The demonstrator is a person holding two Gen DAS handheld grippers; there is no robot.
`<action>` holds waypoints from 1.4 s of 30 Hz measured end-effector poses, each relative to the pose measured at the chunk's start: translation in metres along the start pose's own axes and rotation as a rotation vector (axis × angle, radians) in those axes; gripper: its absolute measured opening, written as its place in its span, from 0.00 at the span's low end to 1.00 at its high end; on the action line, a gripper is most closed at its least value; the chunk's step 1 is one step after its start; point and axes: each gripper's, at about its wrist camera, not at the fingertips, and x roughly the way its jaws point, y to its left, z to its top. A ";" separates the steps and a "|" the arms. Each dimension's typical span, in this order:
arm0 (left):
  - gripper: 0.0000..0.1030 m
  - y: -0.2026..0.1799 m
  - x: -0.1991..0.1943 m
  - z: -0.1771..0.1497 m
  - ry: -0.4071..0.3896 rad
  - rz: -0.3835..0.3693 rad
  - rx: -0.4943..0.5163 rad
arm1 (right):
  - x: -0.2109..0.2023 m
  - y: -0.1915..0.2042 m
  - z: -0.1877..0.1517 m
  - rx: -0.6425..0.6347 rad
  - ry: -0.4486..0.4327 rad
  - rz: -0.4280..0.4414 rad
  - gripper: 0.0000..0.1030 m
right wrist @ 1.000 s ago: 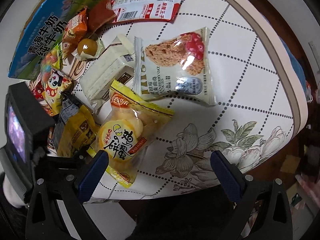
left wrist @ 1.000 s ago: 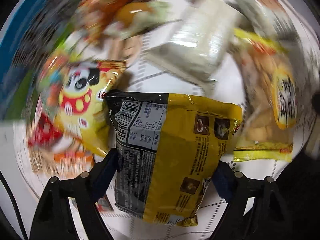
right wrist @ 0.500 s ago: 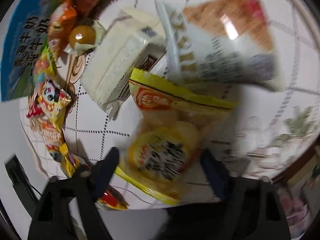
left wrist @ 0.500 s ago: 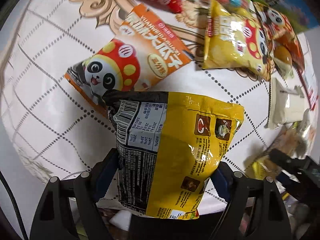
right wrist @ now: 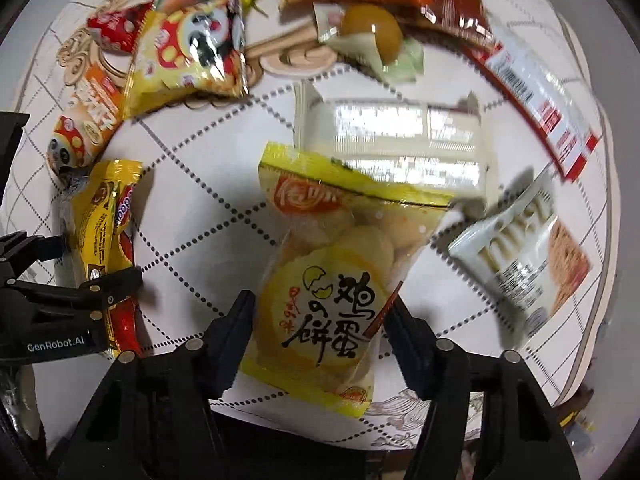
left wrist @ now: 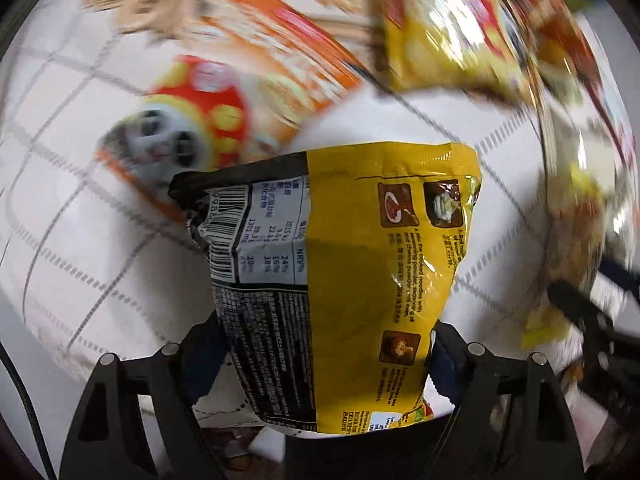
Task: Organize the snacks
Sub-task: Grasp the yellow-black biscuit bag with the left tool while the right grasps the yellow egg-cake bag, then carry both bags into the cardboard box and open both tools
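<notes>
A yellow and black noodle packet point(left wrist: 360, 240) hangs over the white gridded tablecloth point(left wrist: 80, 240) with my left gripper point(left wrist: 324, 344) shut on its lower part. The right wrist view shows that same gripper point(right wrist: 92, 280) and packet point(right wrist: 100, 216) at the left edge. My right gripper point(right wrist: 322, 312) pinches a clear yellow egg-biscuit bag point(right wrist: 320, 280) at its waist. Both pads press into the bag, though the jaws are opening slightly.
An orange panda packet point(left wrist: 224, 120) lies beyond the noodle packet. A yellow panda bag point(right wrist: 188, 52), a wrapped egg point(right wrist: 372, 28), a white cake block point(right wrist: 392, 140), an oat bar packet point(right wrist: 520, 264) and a red-white packet point(right wrist: 540, 100) surround the biscuit bag. The table edge point(right wrist: 592, 320) curves at the right.
My right gripper moved over the egg-biscuit bag lying on the table and closed on it. My left gripper swung sideways and rolled, still holding the noodle packet.
</notes>
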 end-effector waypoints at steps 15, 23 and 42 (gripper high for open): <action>0.81 0.004 0.013 -0.030 -0.065 0.036 -0.027 | 0.011 -0.039 -0.029 0.303 -0.032 0.058 0.54; 0.81 -0.007 -0.039 -0.089 -0.176 0.013 -0.013 | -0.032 -0.008 -0.047 0.238 -0.125 0.039 0.44; 0.81 0.001 -0.253 0.028 -0.421 -0.179 0.024 | -0.200 -0.020 0.094 0.195 -0.450 0.226 0.44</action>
